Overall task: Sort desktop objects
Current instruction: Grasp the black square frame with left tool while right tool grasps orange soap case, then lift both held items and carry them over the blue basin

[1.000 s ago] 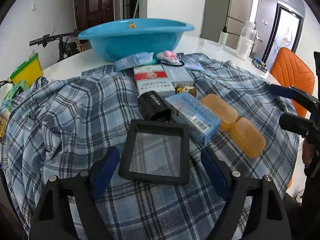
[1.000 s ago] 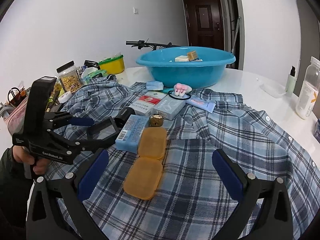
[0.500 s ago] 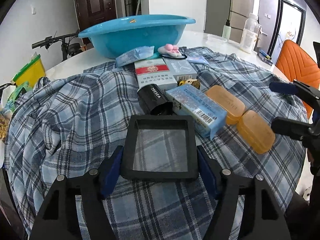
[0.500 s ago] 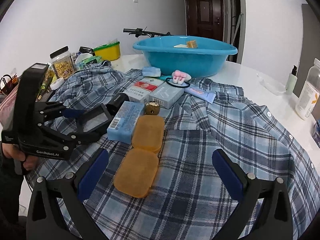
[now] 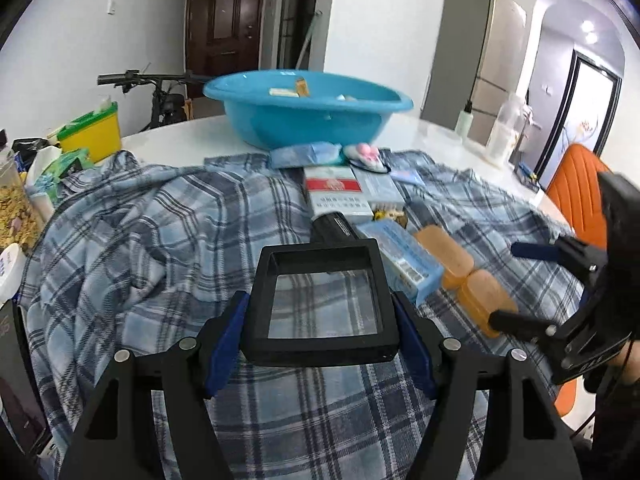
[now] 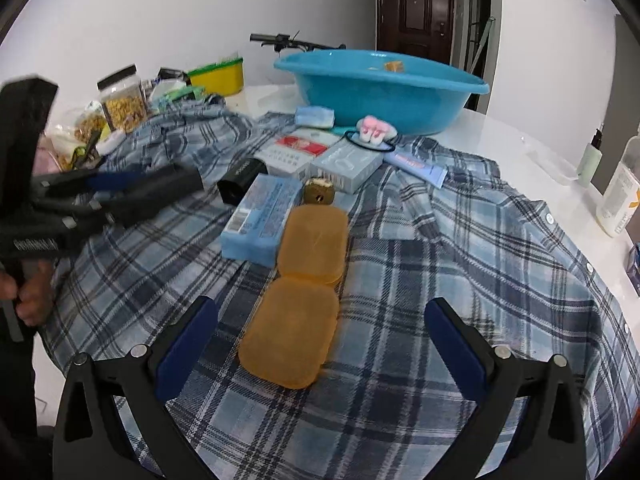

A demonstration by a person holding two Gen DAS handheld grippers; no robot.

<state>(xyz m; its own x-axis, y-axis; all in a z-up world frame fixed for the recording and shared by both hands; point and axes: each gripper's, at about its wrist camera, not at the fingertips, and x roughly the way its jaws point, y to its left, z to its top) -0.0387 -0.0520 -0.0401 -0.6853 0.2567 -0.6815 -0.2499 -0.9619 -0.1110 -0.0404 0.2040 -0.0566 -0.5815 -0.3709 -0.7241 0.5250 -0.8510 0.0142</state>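
Observation:
My left gripper (image 5: 320, 320) is shut on a black square frame box (image 5: 320, 250), gripped by its two sides and held tilted just above the plaid shirt (image 5: 160, 248). My right gripper (image 6: 320, 312) is open and hangs low over an orange hinged case (image 6: 296, 320) that lies flat on the shirt, its near half between the fingers without contact. Beside the case lie a blue box (image 6: 264, 216), a black cylinder (image 6: 240, 180), a red-and-white pack (image 5: 336, 196) and a pale blue box (image 6: 348, 164). A blue basin (image 6: 380, 96) with small items in it stands behind them.
Food jars (image 6: 120, 104) and a yellow tub (image 6: 218, 76) crowd the table's left edge. Bottles (image 6: 616, 196) stand at the right on the white table (image 6: 520, 140). An orange chair (image 5: 576, 196) is beyond the right edge. A pink hair tie (image 6: 374, 132) and a tube (image 6: 420, 166) lie near the basin.
The left jaws closed onto the black frame box and raised it off the shirt. The right gripper sank closer over the orange case.

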